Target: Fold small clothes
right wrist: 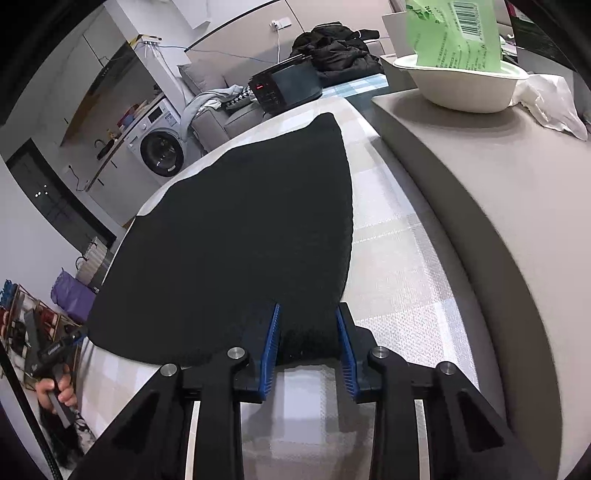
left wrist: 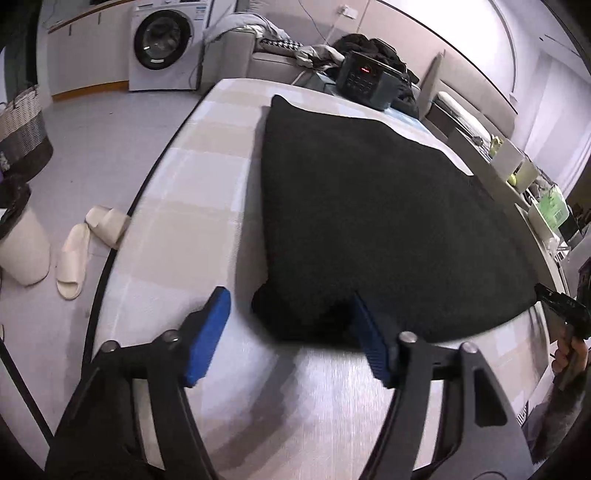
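Angling both tools down over the checked table (left wrist: pixel 207 206), I work the near hem of the black knit garment (left wrist: pixel 369 206), which lies flat across it. My right gripper (right wrist: pixel 308 341) is clamped on the hem's right corner, fabric bunched between its blue pads (right wrist: pixel 271 343). My left gripper (left wrist: pixel 291 328) stands apart around the left corner, one pad clear, the other half lost in dark, blurred cloth. A green packet (right wrist: pixel 454 33) shows a barcode; its print is unreadable.
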{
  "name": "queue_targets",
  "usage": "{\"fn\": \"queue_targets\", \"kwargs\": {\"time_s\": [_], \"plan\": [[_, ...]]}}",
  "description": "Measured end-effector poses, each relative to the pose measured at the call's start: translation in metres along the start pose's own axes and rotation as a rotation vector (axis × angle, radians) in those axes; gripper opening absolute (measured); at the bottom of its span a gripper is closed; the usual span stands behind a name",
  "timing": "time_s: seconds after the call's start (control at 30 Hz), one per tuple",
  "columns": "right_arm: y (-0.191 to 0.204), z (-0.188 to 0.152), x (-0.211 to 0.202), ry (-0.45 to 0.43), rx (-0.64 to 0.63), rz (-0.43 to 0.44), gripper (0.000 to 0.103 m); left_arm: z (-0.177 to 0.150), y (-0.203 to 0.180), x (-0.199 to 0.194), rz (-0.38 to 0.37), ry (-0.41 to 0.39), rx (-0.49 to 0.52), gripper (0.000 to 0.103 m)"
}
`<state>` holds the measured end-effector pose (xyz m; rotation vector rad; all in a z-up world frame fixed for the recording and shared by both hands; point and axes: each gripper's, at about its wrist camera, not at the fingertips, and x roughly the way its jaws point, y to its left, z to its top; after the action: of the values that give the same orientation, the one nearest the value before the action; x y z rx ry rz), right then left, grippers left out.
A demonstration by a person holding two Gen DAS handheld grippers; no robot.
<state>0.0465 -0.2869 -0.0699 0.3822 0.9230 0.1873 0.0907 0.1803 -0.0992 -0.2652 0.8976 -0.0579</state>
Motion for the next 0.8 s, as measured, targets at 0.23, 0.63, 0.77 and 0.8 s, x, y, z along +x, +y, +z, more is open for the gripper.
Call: {"fn": "queue_targets", "kwargs": {"time_s": [0.23, 0.63, 0.77, 0.8], "plan": [[-0.001, 0.004, 0.007, 0.004, 0.019, 0.002, 0.035, 0.018, -0.001, 0.027, -0.105, 0.028, -0.045, 0.021], [0.009, 0.004, 0.011, 0.000, -0.030, -0.051, 0.017, 0.012, -0.010, 0.019, -0.048, 0.017, 0.018, 0.009], [0.018, 0.006, 0.007, -0.004, -0.049, -0.096, 0.023, 0.010, -0.011, 0.012, -0.053, -0.006, 0.012, 0.009], [0.020, 0.007, 0.005, -0.014, -0.047, -0.096, 0.024, 0.010, -0.014, 0.009, -0.048, -0.020, 0.024, 0.009]]}}
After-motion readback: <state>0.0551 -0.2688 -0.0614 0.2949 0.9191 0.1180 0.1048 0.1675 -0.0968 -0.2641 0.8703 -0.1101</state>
